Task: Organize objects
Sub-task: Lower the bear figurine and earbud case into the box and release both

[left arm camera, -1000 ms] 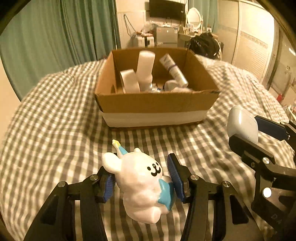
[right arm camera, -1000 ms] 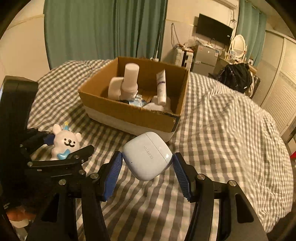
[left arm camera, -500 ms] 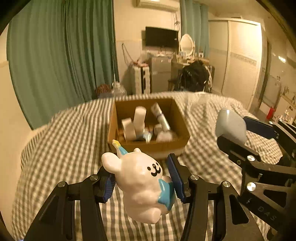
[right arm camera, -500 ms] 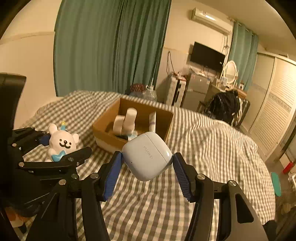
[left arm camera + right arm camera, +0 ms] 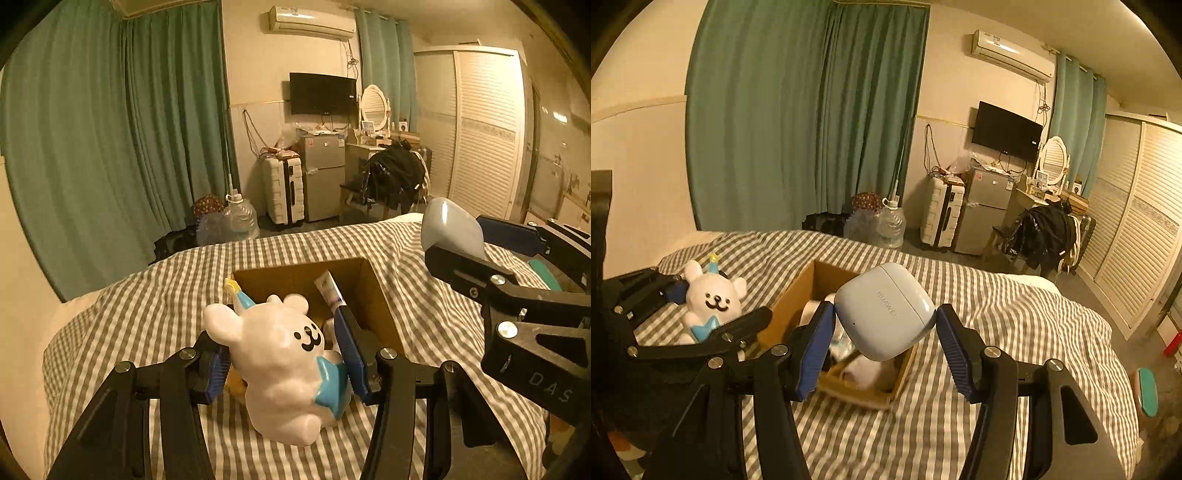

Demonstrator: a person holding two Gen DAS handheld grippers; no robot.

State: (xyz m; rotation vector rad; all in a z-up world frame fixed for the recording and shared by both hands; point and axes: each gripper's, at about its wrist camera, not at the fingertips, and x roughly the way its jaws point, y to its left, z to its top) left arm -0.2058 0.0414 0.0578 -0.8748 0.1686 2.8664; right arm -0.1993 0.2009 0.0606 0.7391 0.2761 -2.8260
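Both loads are riding above the cardboard box (image 5: 373,291), the left gripper (image 5: 284,363) clamping the bear figurine (image 5: 280,369) and the right gripper (image 5: 884,332) clamping the earbud case (image 5: 884,310), so next I'd say it's lowering and releasing inside.

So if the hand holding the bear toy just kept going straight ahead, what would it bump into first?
Probably the cardboard box: the left gripper, shut on the bear figurine, points down toward its open top, though depth is unclear.
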